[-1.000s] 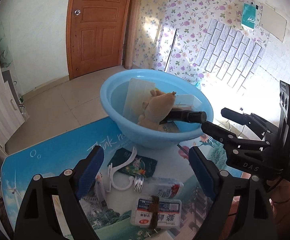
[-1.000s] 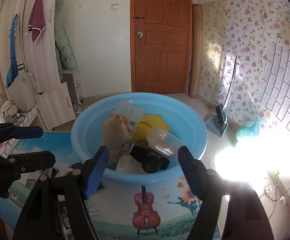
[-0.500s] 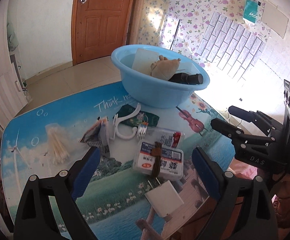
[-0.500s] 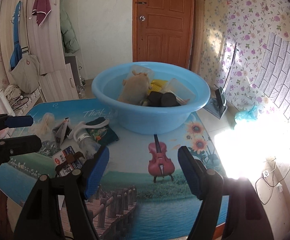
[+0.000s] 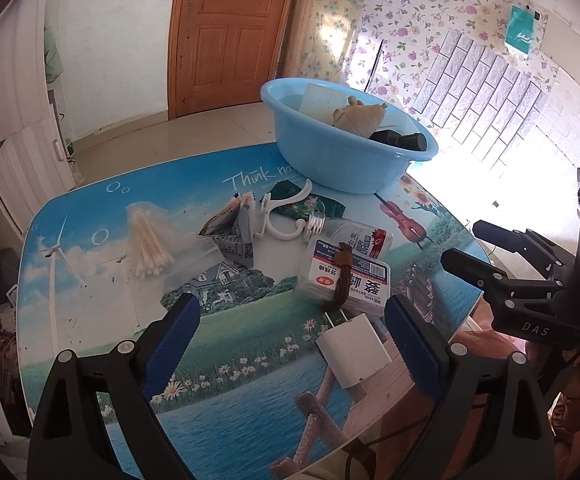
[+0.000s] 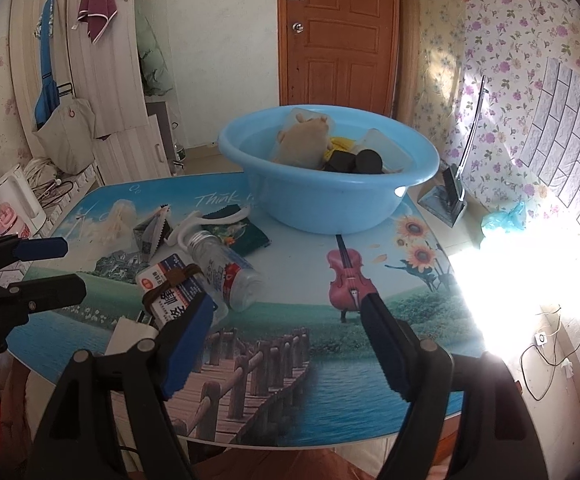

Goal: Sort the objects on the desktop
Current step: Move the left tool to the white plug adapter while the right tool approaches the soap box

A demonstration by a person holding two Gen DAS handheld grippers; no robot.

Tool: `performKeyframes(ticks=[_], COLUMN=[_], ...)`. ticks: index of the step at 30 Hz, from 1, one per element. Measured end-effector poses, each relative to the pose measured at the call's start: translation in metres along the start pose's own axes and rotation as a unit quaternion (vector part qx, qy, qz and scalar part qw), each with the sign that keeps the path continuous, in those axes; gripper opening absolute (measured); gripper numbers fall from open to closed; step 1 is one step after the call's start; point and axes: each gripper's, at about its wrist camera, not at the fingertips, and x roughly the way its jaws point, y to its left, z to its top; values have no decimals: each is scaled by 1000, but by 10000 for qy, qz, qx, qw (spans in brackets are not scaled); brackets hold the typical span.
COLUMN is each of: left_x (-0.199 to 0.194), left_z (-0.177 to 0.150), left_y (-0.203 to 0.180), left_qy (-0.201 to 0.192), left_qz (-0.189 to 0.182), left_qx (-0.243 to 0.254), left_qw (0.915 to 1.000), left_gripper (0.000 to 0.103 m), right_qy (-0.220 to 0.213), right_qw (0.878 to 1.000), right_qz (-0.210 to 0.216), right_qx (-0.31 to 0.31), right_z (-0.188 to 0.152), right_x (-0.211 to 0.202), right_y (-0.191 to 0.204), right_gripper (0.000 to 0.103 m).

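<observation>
The blue basin point(image 5: 350, 168) point(image 6: 330, 204) stands at the table's far side and holds a tan plush toy point(image 5: 360, 114) and a black cylinder point(image 5: 408, 141). In front of it lie a bag of cotton swabs point(image 5: 149, 244), a white hook point(image 5: 281, 220), a clear bottle point(image 6: 229, 272), a banded toothpick box point(image 5: 350, 280) and a white charger block point(image 5: 354, 354). My left gripper point(image 5: 290, 302) hovers open over the near table, just short of the charger block. My right gripper point(image 6: 287, 304) is opening over the bare table beside the bottle, with nothing between its fingers.
A folded paper packet point(image 5: 233, 236) and a green sachet point(image 5: 314, 204) lie among the loose items. The picture-printed table point(image 6: 290, 380) ends close below both grippers. A wooden door point(image 6: 338, 32) and cabinets stand beyond.
Both grippers have drawn back from the basin toward the table's near edge and sunk a little. The loose items on the table have come into view. The right jaws stand wider.
</observation>
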Motion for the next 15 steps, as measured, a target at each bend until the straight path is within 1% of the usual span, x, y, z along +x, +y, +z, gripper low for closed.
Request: performKeyframes(ticks=[2,3,5,8,10,11,15], left_x=[-1,-1,-1,-2,-2,-2,-1], left_z=[-1,-2,-4,-6,-8,-9,-12], left_y=[0,0,-1,0,0,1,4], left_qy=[-3,2,17,25,37,43,72], left_qz=[41,59,80,89,109,115,130], left_qx=[16,22,28,37,46,42,10], left_qw=[10000,10000,10000,10000,9999,9999,9999], left_gripper=[94,94,98,99,99,99,99], right_qy=[-25,-43,-56,-60,-55,-106,-215], right_qw=[10000,10000,9999,9999,9998,9998,9992], right_qz=[27,26,23,106,182,172,293], right_qx=[-58,-83,-97,-102,-75,-73,-181], right_z=[-1,-1,-1,0,0,0,0], right_x=[-2,-3,-4,-4,-4,-5,-7], right_y=[2,3,3,4,4,5,12], right_gripper=[81,84,89,91,101,103,103])
